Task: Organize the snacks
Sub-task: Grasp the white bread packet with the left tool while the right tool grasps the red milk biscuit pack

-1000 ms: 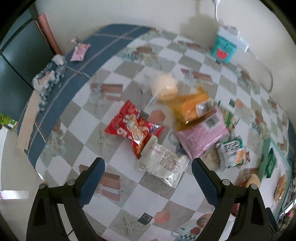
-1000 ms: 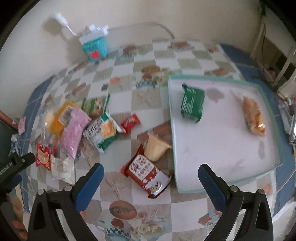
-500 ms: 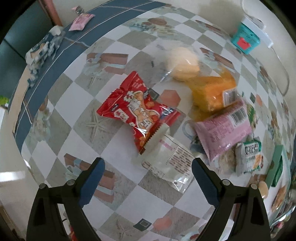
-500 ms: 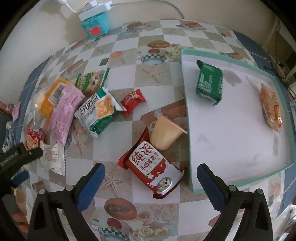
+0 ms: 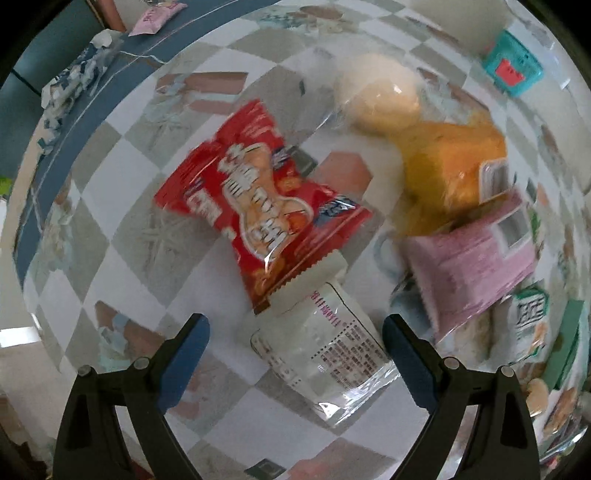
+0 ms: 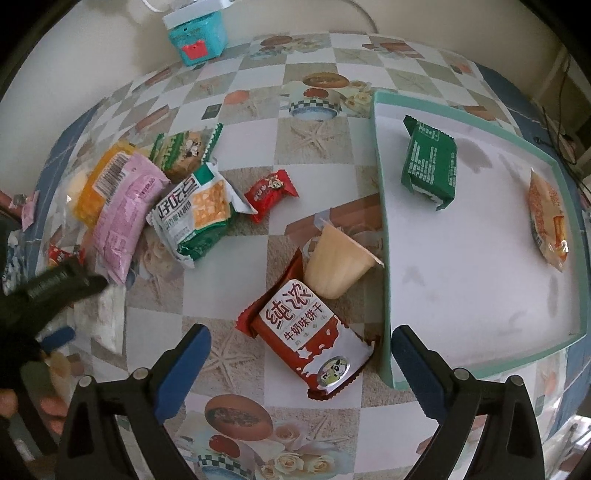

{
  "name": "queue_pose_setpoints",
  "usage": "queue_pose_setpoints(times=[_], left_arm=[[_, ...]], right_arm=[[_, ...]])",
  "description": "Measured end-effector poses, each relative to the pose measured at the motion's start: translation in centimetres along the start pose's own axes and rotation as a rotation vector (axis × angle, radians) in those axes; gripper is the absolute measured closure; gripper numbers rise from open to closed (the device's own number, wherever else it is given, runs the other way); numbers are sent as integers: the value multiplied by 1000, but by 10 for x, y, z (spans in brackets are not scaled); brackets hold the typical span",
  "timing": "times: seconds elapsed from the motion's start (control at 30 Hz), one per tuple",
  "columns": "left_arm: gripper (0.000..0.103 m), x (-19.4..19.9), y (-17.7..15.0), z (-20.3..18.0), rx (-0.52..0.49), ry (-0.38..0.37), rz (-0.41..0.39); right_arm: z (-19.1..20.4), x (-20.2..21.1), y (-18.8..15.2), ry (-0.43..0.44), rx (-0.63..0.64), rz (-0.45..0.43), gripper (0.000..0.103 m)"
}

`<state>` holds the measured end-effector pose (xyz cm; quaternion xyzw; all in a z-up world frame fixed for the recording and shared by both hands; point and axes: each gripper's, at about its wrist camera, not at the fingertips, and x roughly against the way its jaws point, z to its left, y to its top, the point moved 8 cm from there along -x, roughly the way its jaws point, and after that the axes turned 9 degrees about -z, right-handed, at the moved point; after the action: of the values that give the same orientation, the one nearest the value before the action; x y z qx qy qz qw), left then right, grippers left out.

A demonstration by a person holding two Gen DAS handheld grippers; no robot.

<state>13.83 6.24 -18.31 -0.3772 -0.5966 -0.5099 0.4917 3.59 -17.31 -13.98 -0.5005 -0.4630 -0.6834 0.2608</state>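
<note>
Right wrist view: I count two packs in the tray [image 6: 388,236], the green pack [image 6: 430,162] at 1 o'clock and the orange one [image 6: 546,218] at 3. The rest still litter the surface [image 6: 317,147]. My right gripper [image 6: 299,362] and left gripper [image 5: 295,350] jaws are spread, empty, the left above the clear packet [image 5: 325,354].

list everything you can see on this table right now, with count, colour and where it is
tray: 1, teal rim, table's right
green packet: 1, in tray
orange packet: 1, tray's far right
pudding cup: 1, beige, tipped beside tray
milk biscuit packet: 1, red-white, below cup
small red candy: 1, table centre
green-white packet: 1, left of candy
pink packet: 1, left pile
red snack bag: 1, table's left
clear packet: 1, between left gripper's fingers
teal box: 1, by wall
left gripper: open
right gripper: open
</note>
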Motion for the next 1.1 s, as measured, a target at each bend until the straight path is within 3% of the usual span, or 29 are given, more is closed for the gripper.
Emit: queue_pose_setpoints(times=[0.23,0.47,0.73,1.0,1.1], left_arm=[[8,-2,-9,15,21,-1,40],[10,-4,-9,26,9,-19,37],[30,-1,-10,10,-62,-19,13],[32,-1,-25,-18,-161,-79,30],[33,-2,-30,-29,-185,-95,34]], right_arm=[[-3,6,1,16,-2,-9,4],[4,15,2,65,4,-29,15],[3,-2,-2,62,14,-11,18],[14,-3,-12,134,13,25,19],[18,0,-12,164,4,24,27]])
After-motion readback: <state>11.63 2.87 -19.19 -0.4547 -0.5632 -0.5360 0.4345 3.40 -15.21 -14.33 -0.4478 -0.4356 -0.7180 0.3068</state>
